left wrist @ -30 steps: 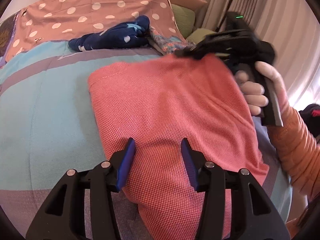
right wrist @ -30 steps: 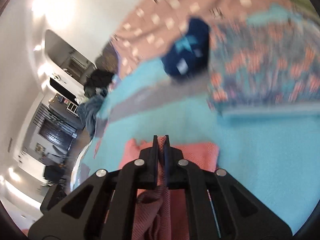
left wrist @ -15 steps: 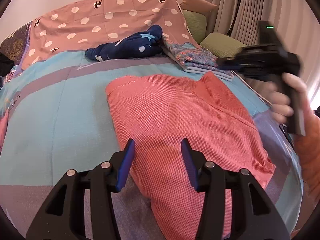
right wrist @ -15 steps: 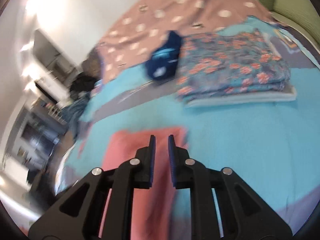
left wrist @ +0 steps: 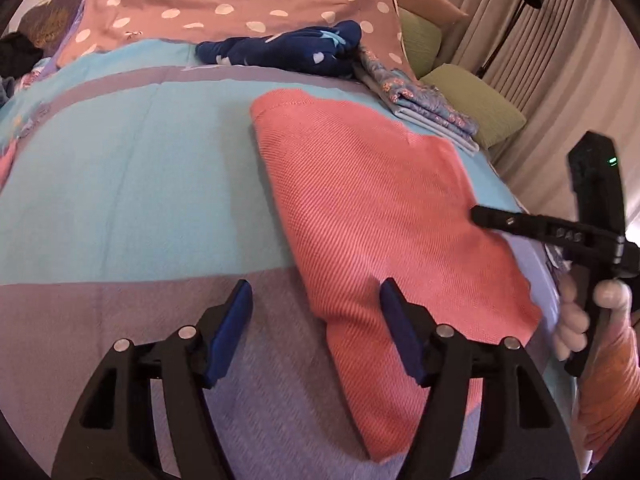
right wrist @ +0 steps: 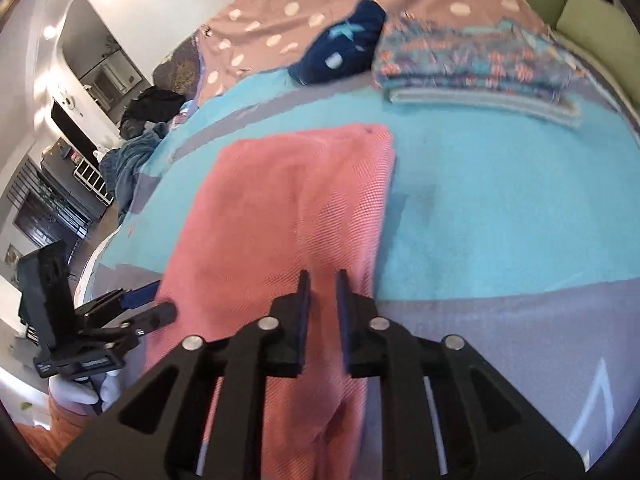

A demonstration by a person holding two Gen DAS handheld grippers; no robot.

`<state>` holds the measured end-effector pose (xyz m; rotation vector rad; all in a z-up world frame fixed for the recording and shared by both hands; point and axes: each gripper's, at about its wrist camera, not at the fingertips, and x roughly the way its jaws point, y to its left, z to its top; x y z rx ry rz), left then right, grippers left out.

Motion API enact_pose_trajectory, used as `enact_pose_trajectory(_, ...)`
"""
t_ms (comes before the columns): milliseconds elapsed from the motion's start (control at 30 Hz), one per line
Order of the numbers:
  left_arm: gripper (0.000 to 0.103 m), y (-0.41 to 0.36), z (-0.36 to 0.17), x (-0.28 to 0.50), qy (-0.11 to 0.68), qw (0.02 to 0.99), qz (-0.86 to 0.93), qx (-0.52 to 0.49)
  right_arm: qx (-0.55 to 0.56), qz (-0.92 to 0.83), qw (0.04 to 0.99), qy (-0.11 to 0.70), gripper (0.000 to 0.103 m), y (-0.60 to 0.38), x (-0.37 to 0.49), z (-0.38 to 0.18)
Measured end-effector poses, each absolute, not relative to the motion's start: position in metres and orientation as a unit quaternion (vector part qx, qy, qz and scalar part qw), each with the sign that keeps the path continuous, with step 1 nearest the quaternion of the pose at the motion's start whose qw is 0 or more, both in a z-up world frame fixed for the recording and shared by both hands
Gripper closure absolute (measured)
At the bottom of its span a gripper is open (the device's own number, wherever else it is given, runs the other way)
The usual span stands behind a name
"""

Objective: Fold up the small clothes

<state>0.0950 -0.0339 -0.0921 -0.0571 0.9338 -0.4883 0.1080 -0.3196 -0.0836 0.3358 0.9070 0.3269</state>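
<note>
You're hovering the left gripper [left wrist: 316, 312] with jaws just widening — nothing between the pads, the pink garment [left wrist: 380, 216] lying flat on the bed cover [left wrist: 120, 184], its edge at 1 o'clock, ready for the next fold. Your right gripper [right wrist: 322, 300] is sitting nearly closed, gripping nothing — one pink piece, one folded floral stack [right wrist: 476, 68] at 1 o'clock, one navy item [right wrist: 344, 48] beside it.

Garment: coral knit cloth [right wrist: 288, 208] lying folded on the bedspread [right wrist: 500, 216], centre.
Right gripper [right wrist: 322, 292]: jaws slightly apart above cloth's near part, gripping nothing.
Far right: floral folded stack [right wrist: 472, 64].
Left: left gripper [right wrist: 148, 304].
</note>
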Motion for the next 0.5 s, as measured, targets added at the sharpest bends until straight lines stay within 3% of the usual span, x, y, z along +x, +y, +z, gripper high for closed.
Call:
enact_pose_trajectory(167, 0.035, -0.037, -0.086, 0.074, 0.44, 0.865, -0.242, -0.008, 0.143, 0.196, 0.872, 0.425, 0.088, -0.311, 0.059, -0.069)
enact_pose_trajectory(367, 0.035, -0.038, -0.095, 0.057, 0.448, 0.861, -0.24, 0.009, 0.147, 0.153, 0.863, 0.459, 0.091, -0.308, 0.039, -0.101)
enact_pose_trajectory(433, 0.035, -0.038, -0.094, 0.055, 0.445, 0.863, -0.239, 0.011, 0.147, 0.148, 0.865, 0.457, 0.083, -0.304, 0.038, -0.098)
enact_pose_trajectory(500, 0.035, -0.038, -0.094, 0.053, 0.445, 0.864, -0.238, 0.015, 0.143, 0.162, 0.866, 0.452, 0.052, -0.296, 0.039, -0.098)
